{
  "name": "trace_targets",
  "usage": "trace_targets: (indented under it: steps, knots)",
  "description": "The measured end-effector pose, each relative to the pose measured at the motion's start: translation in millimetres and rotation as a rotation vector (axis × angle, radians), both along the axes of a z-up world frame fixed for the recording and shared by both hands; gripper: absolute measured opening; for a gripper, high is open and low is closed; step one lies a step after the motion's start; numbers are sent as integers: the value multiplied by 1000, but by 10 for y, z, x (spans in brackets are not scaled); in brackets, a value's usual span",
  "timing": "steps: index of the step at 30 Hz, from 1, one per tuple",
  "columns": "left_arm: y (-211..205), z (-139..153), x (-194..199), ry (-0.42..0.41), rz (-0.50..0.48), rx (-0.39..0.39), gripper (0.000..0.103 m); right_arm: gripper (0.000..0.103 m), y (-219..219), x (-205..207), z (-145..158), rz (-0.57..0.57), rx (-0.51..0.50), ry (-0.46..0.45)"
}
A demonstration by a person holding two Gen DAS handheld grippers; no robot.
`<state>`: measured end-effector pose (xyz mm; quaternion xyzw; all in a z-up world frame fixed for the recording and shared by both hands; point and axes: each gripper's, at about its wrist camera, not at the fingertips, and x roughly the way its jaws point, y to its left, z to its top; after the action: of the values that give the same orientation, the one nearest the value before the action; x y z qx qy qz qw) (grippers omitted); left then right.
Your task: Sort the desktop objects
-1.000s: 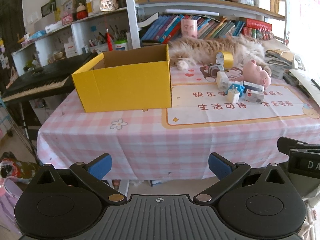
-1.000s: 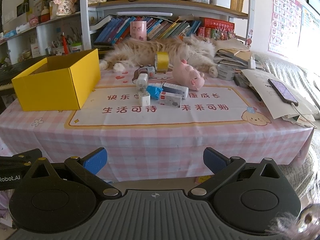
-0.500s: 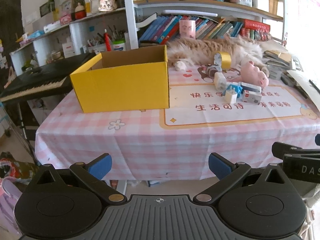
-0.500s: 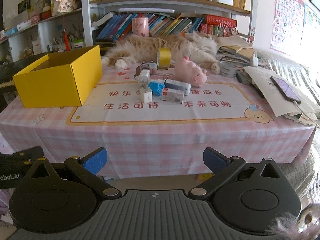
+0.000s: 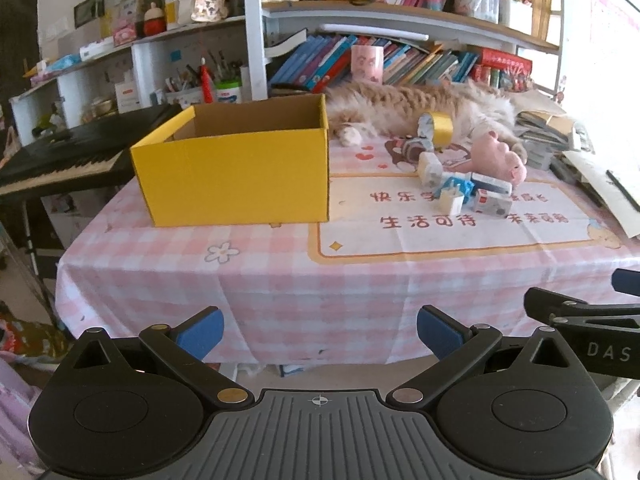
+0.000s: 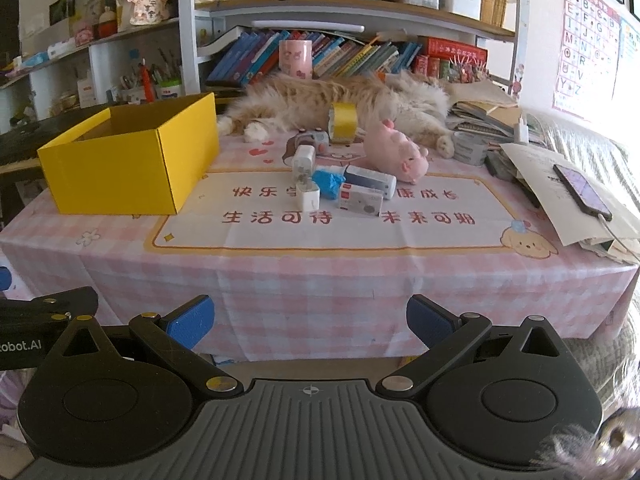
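Jaws spread wide on my left gripper [image 5: 319, 330] and right gripper [image 6: 310, 319], both empty, short of table. Clutter pile [image 6: 340, 188] beside yellow box [image 6: 132, 160], well apart from me. Risk: cat [image 6: 340, 100] behind pile stirs, scatters items or gets nudged.

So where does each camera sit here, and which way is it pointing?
Left wrist: on the left gripper, off the table's near edge, facing the yellow box; jaws open.
Right wrist: on the right gripper, facing the small clutter; jaws open.
Shared: box, clutter, sleeping cat.
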<state>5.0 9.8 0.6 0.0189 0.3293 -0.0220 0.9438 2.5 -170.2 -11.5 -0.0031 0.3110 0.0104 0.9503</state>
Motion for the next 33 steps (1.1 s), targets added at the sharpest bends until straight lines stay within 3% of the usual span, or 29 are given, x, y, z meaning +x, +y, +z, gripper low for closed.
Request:
trace_targets:
  steps: [18, 26, 33]
  knots:
    - [-8, 14, -12, 3, -32, 1, 103, 103, -21, -30, 18, 2, 29, -12]
    - [14, -2, -8, 6, -17, 8, 103, 103, 58, -53, 47, 6, -27, -32]
    - [17, -13, 12, 11, -15, 8, 103, 103, 36, -5, 19, 15, -12, -6]
